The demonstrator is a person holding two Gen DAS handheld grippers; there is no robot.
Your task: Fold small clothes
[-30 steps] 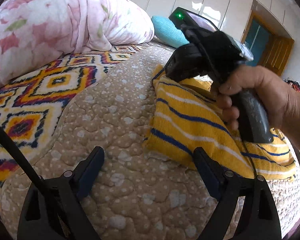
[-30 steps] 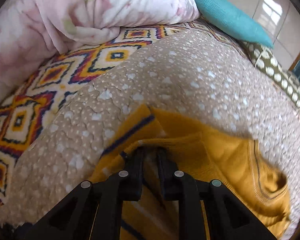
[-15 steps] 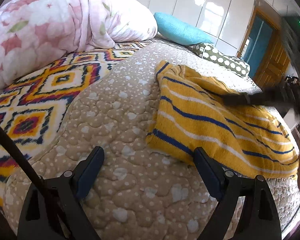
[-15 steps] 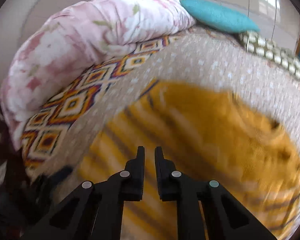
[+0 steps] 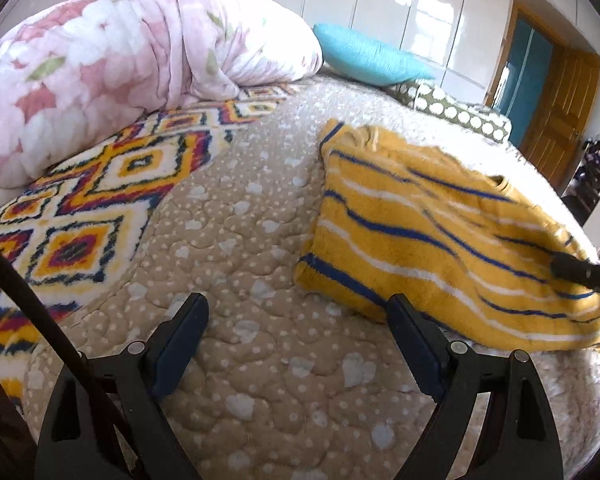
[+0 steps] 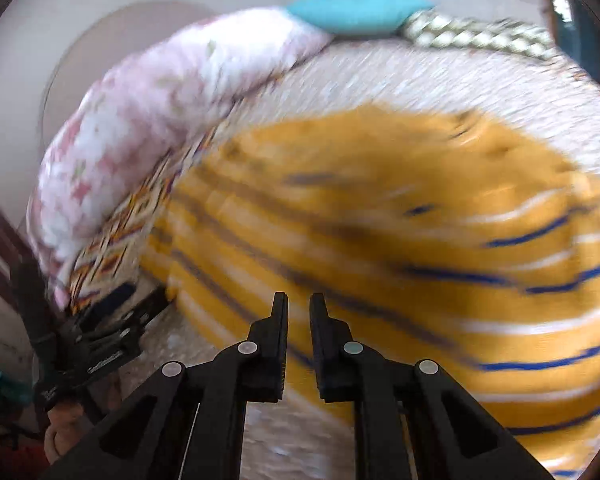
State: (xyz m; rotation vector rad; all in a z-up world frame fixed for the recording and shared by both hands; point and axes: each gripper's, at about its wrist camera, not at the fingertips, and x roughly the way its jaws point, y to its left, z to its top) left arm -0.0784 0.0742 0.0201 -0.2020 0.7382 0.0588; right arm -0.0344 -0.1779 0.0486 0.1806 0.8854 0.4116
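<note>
Nearest the left wrist camera, the left gripper [image 5: 296, 336] hangs over the beige dotted quilt [image 5: 236, 248] with its jaws spread wide and nothing between them; its right finger sits just at the near corner of the sweater [image 5: 432, 236], though whether it touches the cloth cannot be told. The sweater, yellow with blue and white stripes, lies folded on the quilt, and it serves as the landmark here. In the right wrist view the right gripper [image 6: 299, 316] hovers above the near edge of the sweater [image 6: 400, 248], its jaws clenched almost together with only a thin slit left and no cloth caught in them; that view is smeared by motion blur. At the far right edge of the sweater, in the left wrist view, a dark bar [image 5: 584, 274] reaches in over the cloth. Left of the sweater, across a stretch of bare quilt, lies a fleece blanket [image 5: 100, 196] with bright diamond patterns. Beyond that blanket, further left of the sweater, a rolled pink floral duvet [image 5: 132, 60] is piled up. Behind the sweater rest a turquoise pillow [image 5: 368, 56] and a green cushion with white dots [image 5: 456, 112], then white wardrobe doors [image 5: 420, 4] and a wooden door [image 5: 560, 112]
</note>
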